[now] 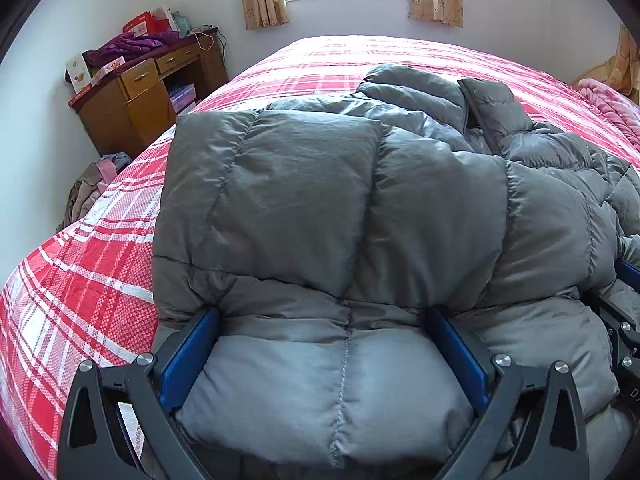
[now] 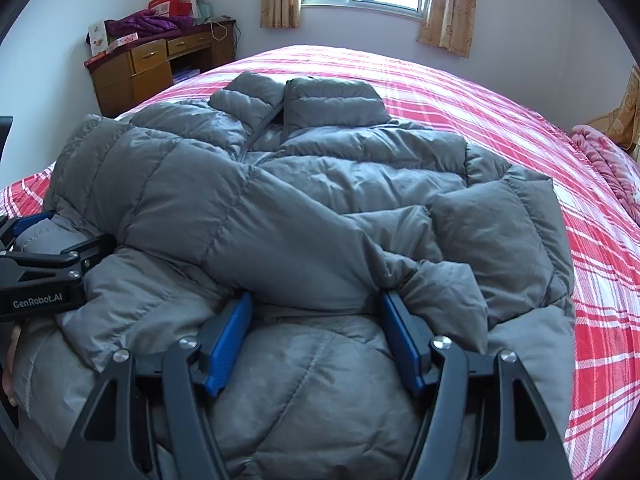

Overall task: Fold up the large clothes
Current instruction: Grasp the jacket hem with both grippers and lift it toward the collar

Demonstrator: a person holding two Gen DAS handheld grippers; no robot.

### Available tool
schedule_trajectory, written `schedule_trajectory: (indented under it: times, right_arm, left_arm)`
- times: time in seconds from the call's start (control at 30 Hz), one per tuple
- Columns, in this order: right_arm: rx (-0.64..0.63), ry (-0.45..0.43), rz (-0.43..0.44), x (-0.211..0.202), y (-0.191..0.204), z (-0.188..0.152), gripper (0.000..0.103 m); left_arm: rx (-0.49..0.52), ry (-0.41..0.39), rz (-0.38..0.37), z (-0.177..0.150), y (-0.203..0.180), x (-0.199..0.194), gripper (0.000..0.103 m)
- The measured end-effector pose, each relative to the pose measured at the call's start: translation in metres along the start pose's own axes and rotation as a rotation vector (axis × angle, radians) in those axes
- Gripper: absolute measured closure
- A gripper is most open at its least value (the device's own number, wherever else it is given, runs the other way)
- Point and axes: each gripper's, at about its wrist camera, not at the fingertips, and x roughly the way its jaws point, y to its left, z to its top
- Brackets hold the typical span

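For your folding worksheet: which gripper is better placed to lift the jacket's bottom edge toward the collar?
Probably neither alone: the left gripper and right gripper both straddle the jacket bottom edge with fingers open.

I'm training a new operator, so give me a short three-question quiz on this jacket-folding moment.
1. True or false: the grey puffer jacket lies on a plaid bedspread.
2. What fills the gap in the left gripper? A) jacket hem B) pillow C) nothing
3. Fill in: the sleeves are folded ____ the jacket's front.

Key:
1. True
2. A; the right gripper straddles the hem likewise, jaws wide
3. across
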Motion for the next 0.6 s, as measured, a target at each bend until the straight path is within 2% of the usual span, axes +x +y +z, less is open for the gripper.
schedule_trajectory:
  times: [0.13, 0.23, 0.33, 0.4, 0.5, 0.6]
  right_arm:
    - [-0.003, 0.007, 0.004, 0.0, 0.0, 0.001, 0.034]
    - [-0.012, 0.025, 0.039, -0.001, -0.003, 0.004, 0.032]
    - [-0.044, 0.049, 0.063, -0.004, -0.003, 0.007, 0.029]
    - [-0.063, 0.069, 0.091, -0.008, -0.005, 0.013, 0.027]
    - [-0.031, 0.061, 0.173, -0.017, -0.015, 0.026, 0.021]
    - [0.017, 0.057, 0.185, -0.014, -0.028, 0.048, 0.02]
  left_arm:
    - [0.03, 0.013, 0.001, 0.004, -0.001, -0.005, 0.001]
    - [0.058, 0.022, 0.0, 0.008, 0.001, -0.018, 0.001]
    - [0.06, -0.015, -0.034, 0.021, 0.008, -0.045, 0.001]
    - [0.048, -0.003, -0.078, 0.038, 0.016, -0.058, 0.001]
    - [0.018, 0.049, -0.136, 0.069, 0.027, -0.053, 0.001]
    - [-0.01, 0.055, -0.098, 0.102, 0.032, -0.03, 0.001]
